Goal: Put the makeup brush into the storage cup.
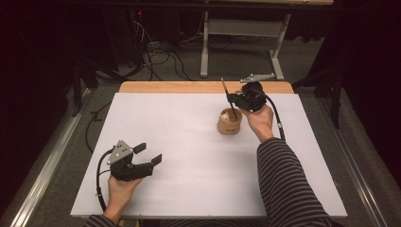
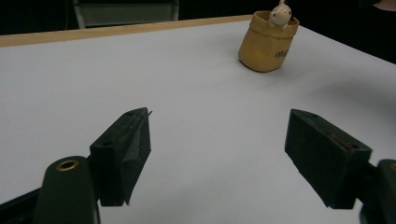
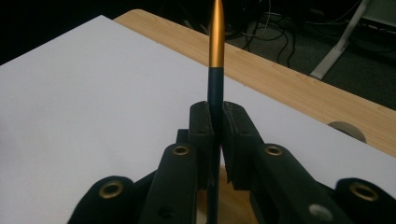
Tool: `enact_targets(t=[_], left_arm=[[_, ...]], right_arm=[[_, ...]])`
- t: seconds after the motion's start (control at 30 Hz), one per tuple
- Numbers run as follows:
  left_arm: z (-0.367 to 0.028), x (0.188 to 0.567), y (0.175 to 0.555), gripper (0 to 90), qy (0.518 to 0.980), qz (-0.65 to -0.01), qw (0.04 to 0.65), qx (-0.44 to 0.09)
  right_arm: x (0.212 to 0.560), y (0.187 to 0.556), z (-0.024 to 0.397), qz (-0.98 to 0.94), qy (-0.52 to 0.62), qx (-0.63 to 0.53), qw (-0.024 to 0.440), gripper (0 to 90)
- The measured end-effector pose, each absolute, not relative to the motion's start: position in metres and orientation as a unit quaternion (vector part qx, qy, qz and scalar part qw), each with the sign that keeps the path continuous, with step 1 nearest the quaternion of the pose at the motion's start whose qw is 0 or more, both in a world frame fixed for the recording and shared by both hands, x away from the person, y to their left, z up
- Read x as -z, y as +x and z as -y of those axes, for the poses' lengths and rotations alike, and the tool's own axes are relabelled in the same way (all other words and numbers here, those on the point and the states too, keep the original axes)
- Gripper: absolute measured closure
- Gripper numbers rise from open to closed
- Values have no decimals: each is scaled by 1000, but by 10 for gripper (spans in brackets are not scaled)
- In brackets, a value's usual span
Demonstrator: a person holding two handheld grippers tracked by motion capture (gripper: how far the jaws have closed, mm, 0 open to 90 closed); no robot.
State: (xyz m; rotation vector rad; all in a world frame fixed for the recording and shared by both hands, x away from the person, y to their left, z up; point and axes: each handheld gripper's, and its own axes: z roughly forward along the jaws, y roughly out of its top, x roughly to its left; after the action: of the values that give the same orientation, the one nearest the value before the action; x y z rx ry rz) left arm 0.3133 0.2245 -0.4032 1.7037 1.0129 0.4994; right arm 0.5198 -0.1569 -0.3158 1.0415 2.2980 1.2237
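A tan cup point(image 1: 230, 122) with a small pale figure on its rim stands on the white sheet right of the middle; it is also in the left gripper view point(image 2: 267, 42). My right gripper point(image 1: 231, 98) hovers just above the cup, shut on a thin pen point(image 1: 228, 97) with a dark shaft and an orange end point(image 3: 216, 32). The pen stands nearly upright, its lower end reaching down to the cup's mouth. My left gripper point(image 1: 147, 154) rests near the front left of the sheet, open, with nothing between its jaws point(image 2: 217, 154).
The white sheet point(image 1: 189, 156) covers most of a wooden table, whose bare strip point(image 1: 189, 87) shows at the far edge. Beyond it are a grey desk frame point(image 1: 241, 42) and loose cables point(image 1: 161, 56) on the floor.
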Motion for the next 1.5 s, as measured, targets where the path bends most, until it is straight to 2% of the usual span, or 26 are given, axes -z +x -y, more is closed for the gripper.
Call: enact_targets(t=[1.5], left_arm=[[-225,403,313,230,711,-422,522,-208]], right_arm=[[346,528,152,-823,381,-396,146,844]])
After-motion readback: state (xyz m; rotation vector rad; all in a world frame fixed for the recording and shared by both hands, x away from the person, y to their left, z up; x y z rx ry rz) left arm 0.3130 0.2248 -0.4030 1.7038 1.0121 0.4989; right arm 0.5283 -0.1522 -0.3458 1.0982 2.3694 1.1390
